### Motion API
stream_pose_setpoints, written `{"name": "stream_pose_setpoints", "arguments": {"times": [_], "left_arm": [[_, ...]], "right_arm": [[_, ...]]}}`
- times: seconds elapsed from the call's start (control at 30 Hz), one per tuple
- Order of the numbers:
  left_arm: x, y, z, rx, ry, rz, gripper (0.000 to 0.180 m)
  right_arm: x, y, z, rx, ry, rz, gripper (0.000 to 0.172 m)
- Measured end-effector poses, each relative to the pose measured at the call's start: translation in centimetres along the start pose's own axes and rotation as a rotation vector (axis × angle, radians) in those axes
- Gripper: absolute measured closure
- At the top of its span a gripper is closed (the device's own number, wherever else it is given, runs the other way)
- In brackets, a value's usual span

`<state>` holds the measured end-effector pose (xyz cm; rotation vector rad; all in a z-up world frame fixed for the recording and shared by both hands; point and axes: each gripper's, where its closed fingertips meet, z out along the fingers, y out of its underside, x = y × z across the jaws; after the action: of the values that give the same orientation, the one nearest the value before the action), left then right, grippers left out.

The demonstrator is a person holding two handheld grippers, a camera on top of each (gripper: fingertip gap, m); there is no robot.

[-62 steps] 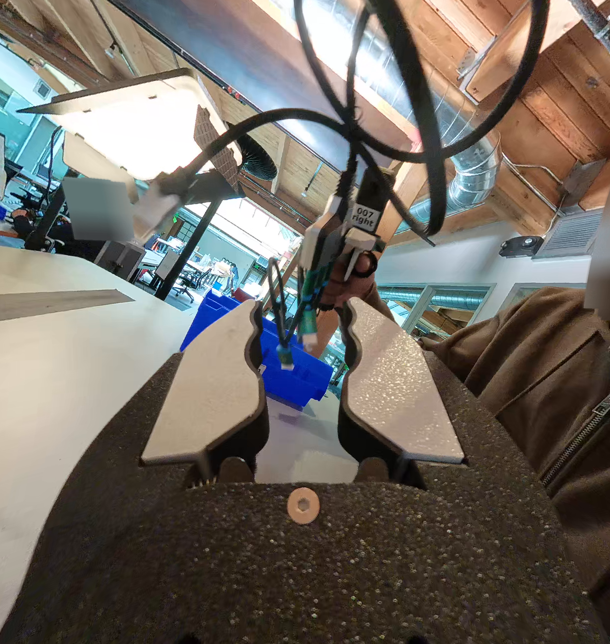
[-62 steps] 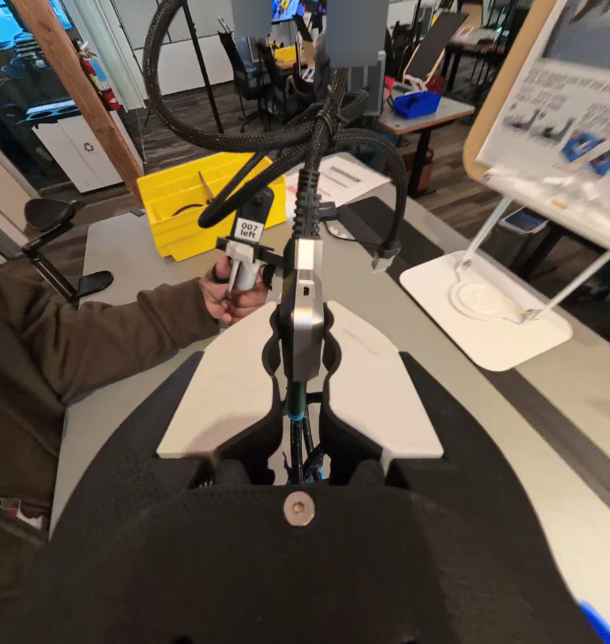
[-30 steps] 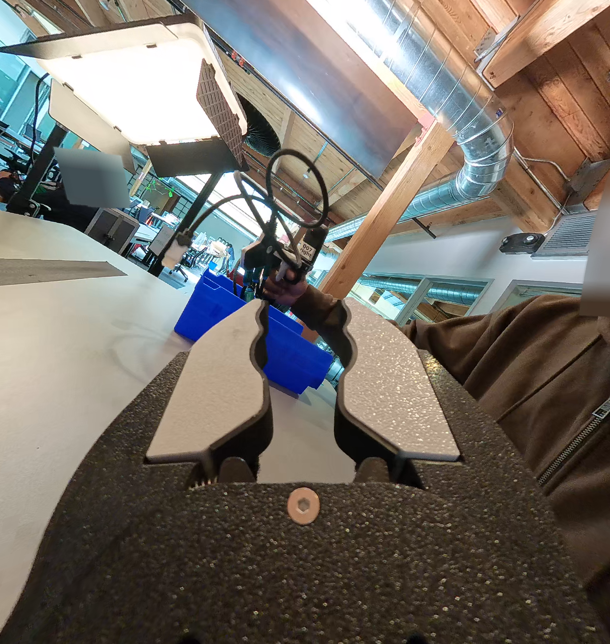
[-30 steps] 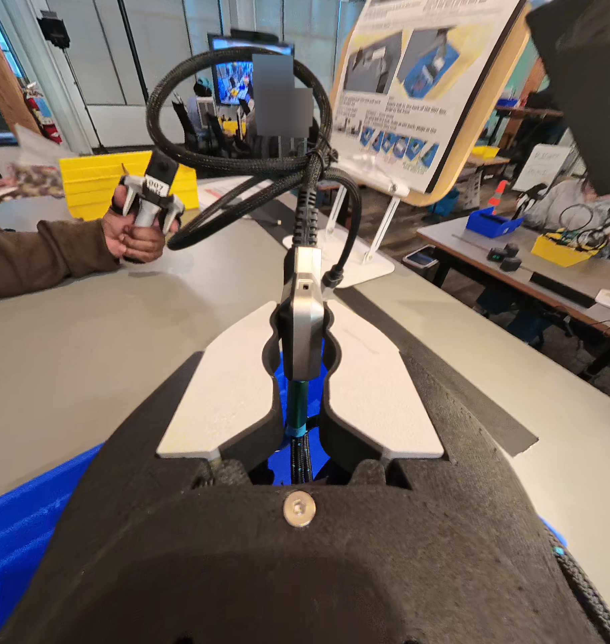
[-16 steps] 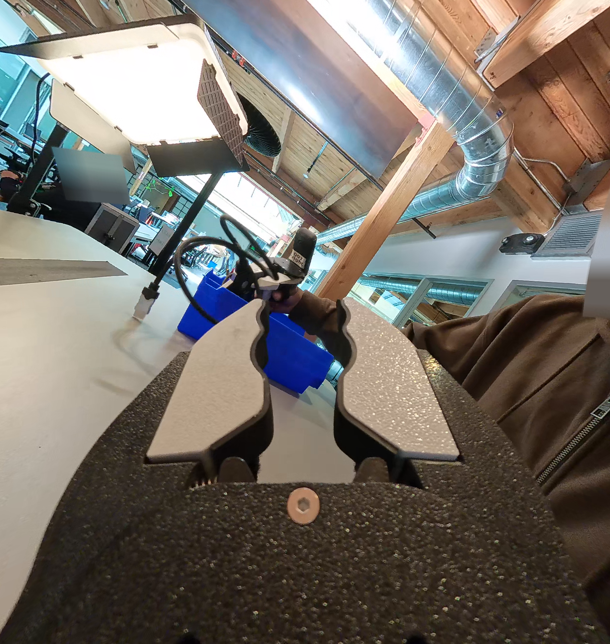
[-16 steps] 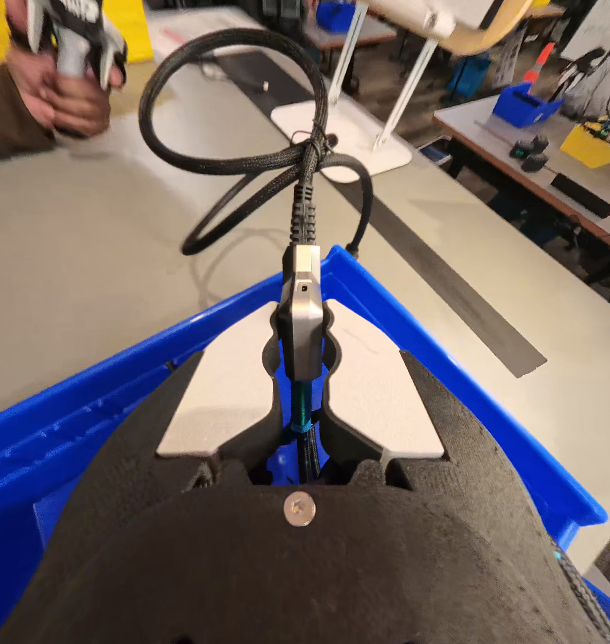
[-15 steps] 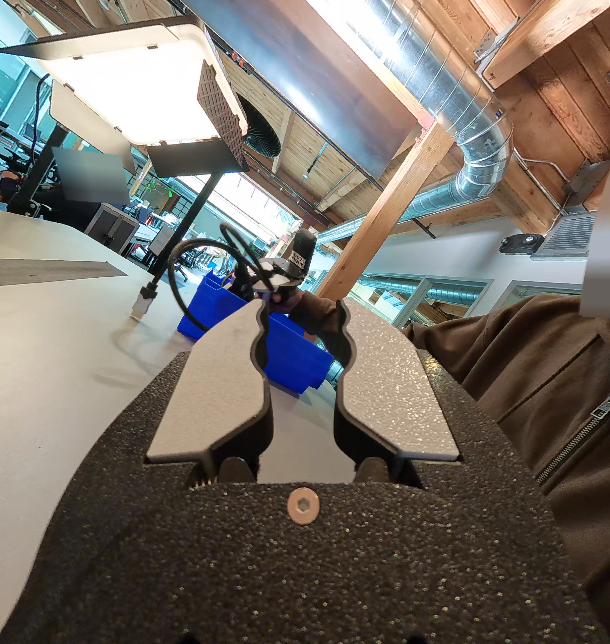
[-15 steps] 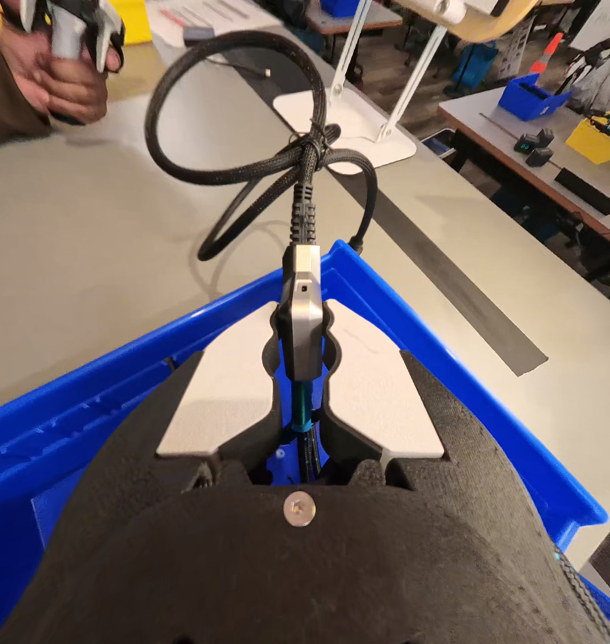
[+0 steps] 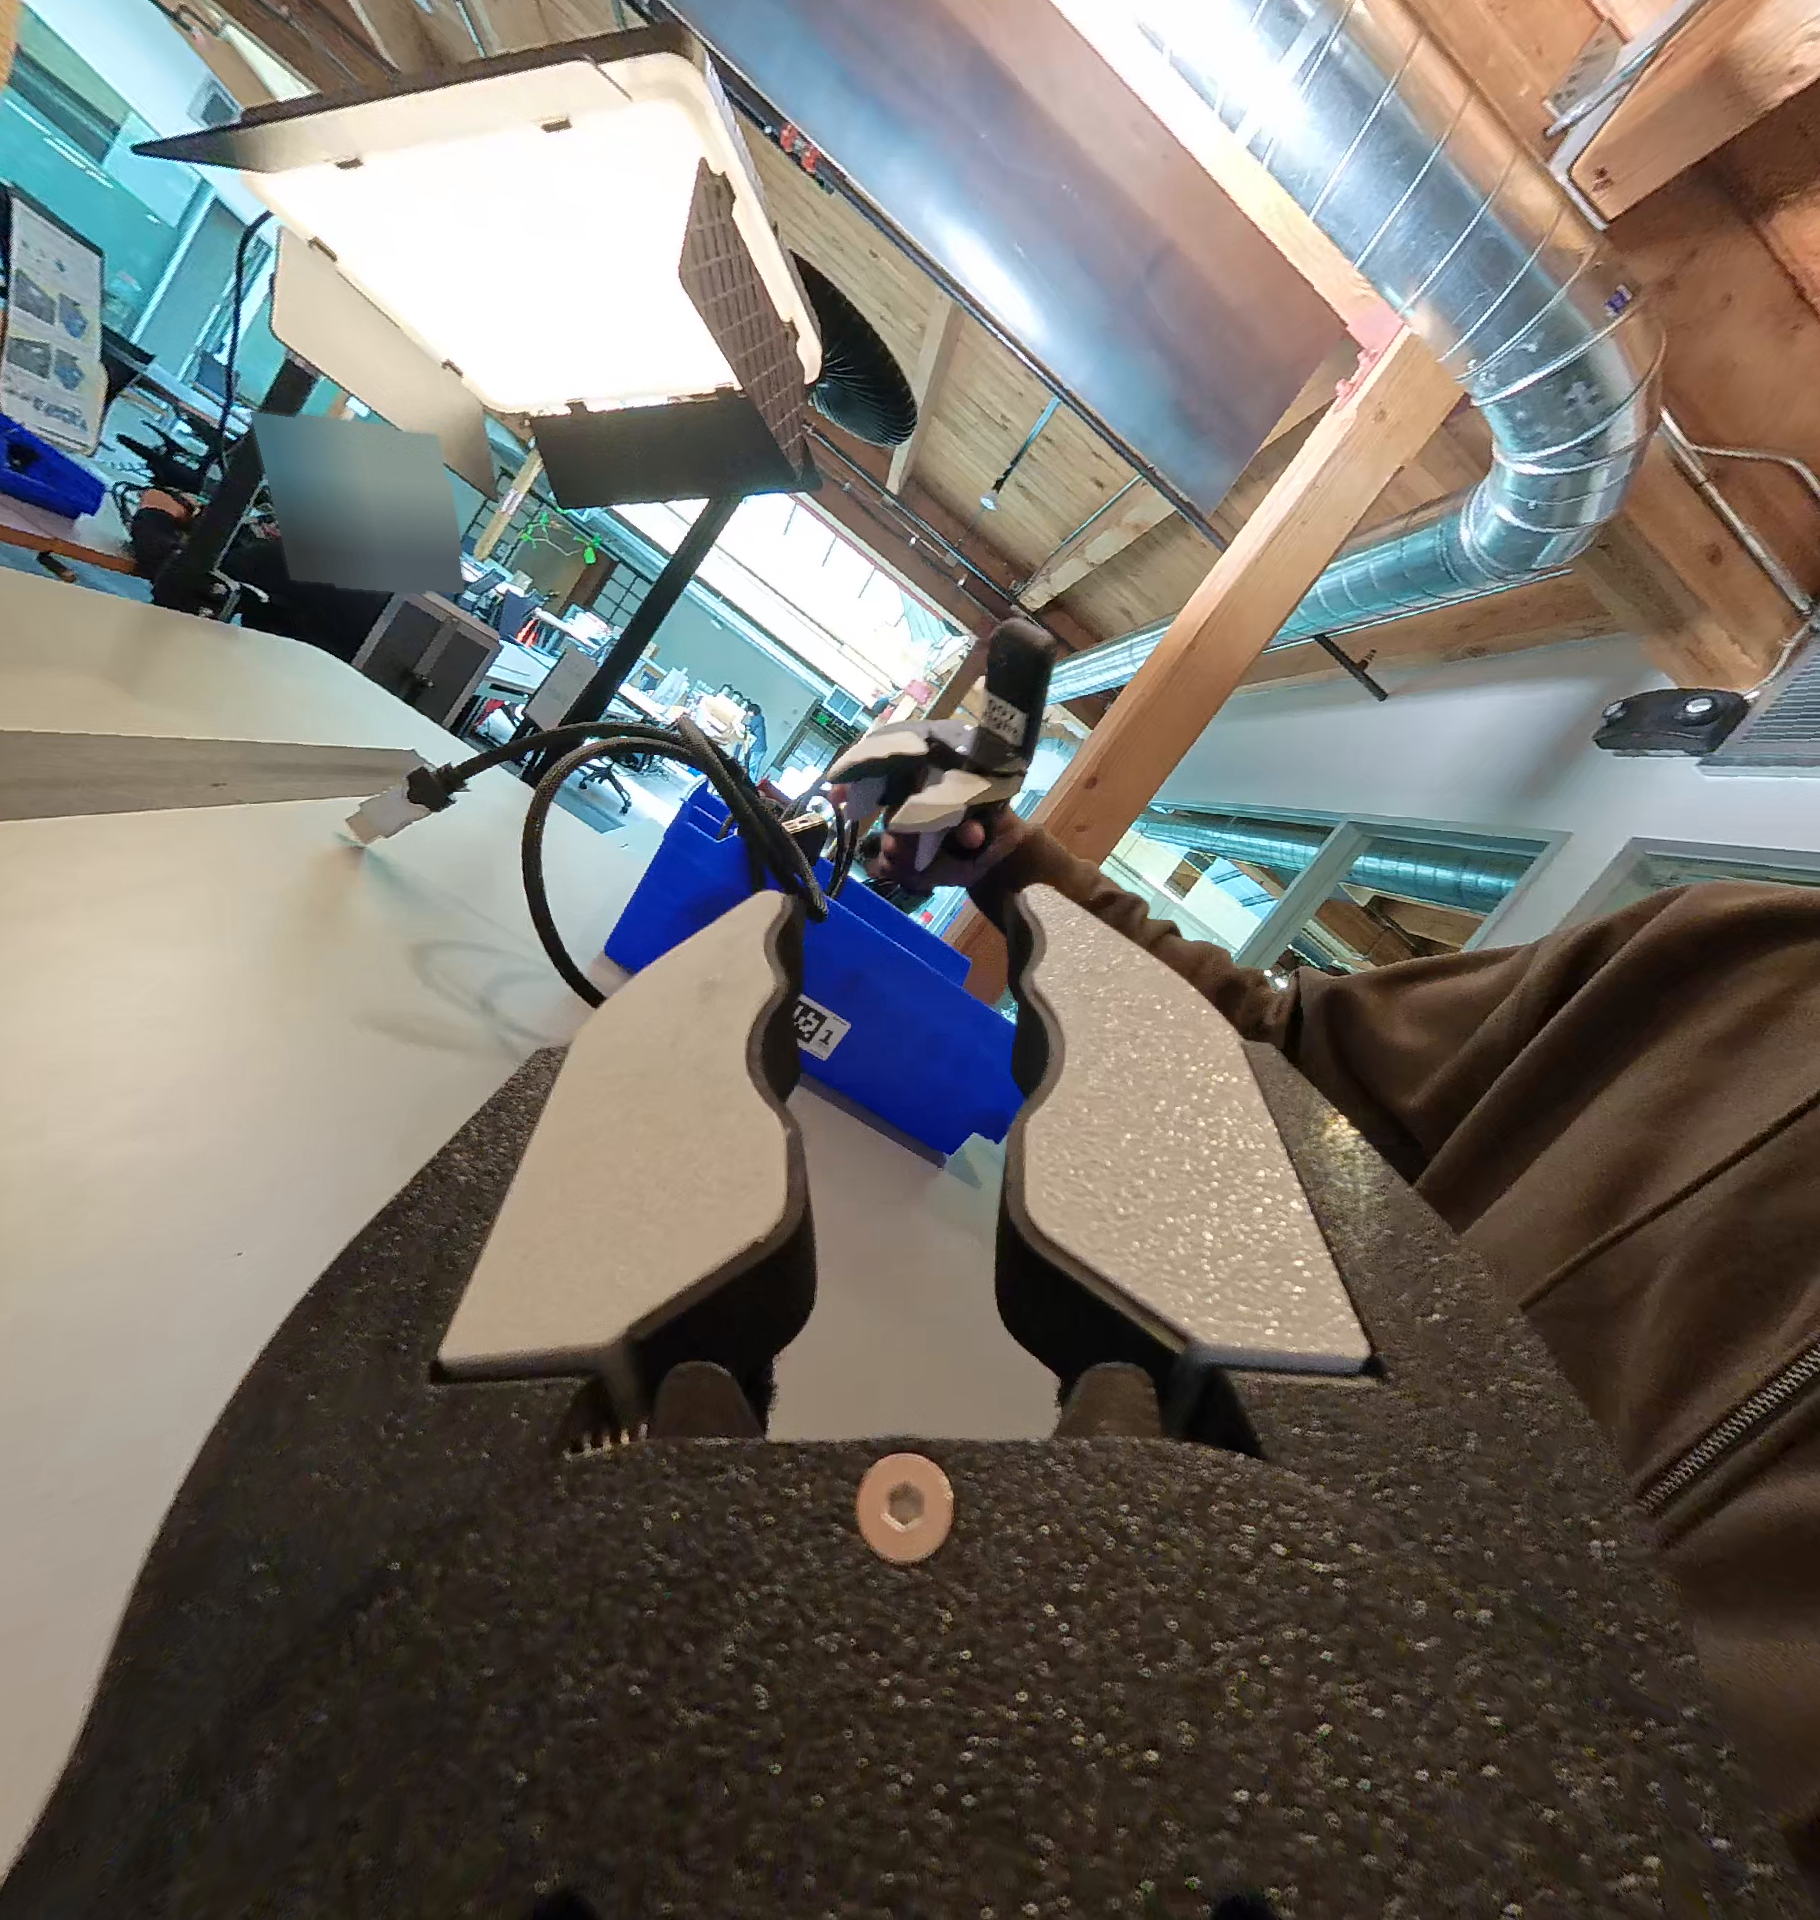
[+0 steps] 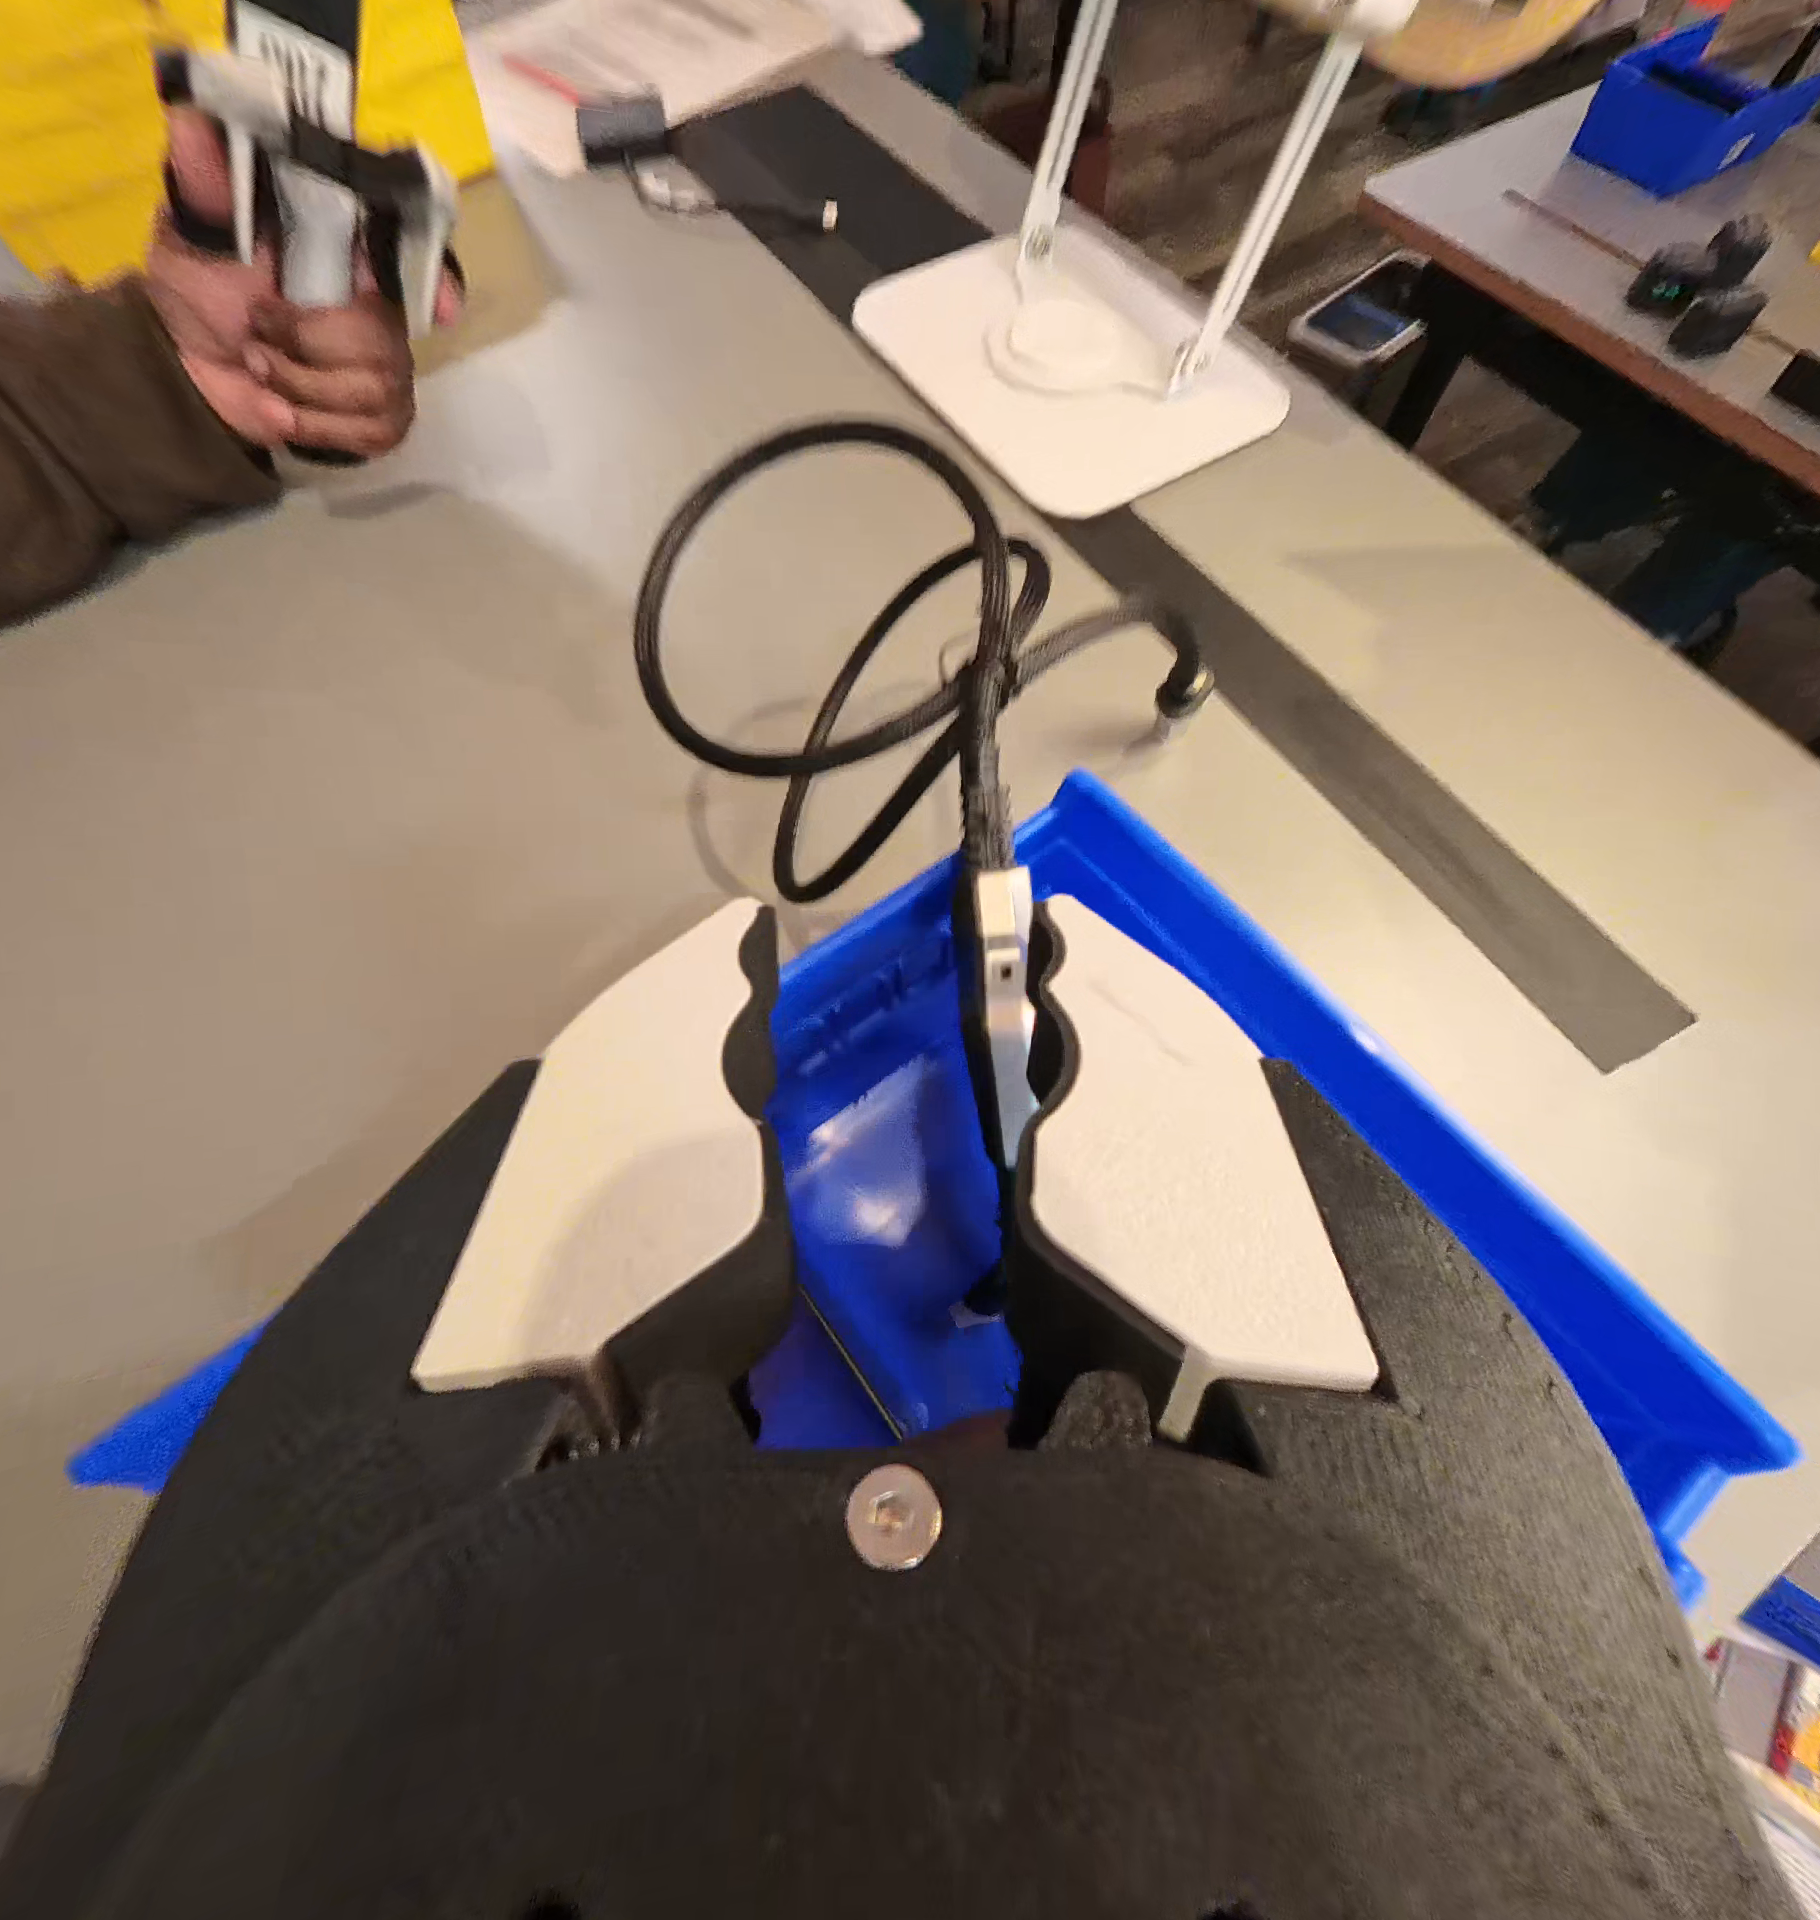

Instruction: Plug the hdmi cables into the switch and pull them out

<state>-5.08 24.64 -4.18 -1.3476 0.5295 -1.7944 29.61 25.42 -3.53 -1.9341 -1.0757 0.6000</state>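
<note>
The right hand-held gripper (image 10: 895,997) stands wide above the blue plastic bin (image 10: 1301,1049); the black braided cable's silver plug (image 10: 999,997) leans on one finger only. Left hand-held gripper (image 9: 901,977) hovers empty, half-open, over the grey counter (image 9: 158,1039).

Left gripper (image 9: 901,971) low over grey table (image 9: 158,1091), jaws apart, nothing between pads. Far ahead: blue bin (image 9: 885,1023), black braided cable (image 9: 615,769) looping out over its left rim, silver plug (image 9: 384,812) near tabletop. Right gripper (image 9: 901,774) spread open above bin.
</note>
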Motion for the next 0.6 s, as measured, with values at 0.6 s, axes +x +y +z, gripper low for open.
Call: {"name": "stream_pose_setpoints", "arguments": {"times": [0.6], "left_arm": [[0.2,-0.7,-0.4,0.037,0.011,-0.017,0.143]], "right_arm": [[5.5,-0.7,12.0,-0.629,0.247,0.256,0.138]]}}
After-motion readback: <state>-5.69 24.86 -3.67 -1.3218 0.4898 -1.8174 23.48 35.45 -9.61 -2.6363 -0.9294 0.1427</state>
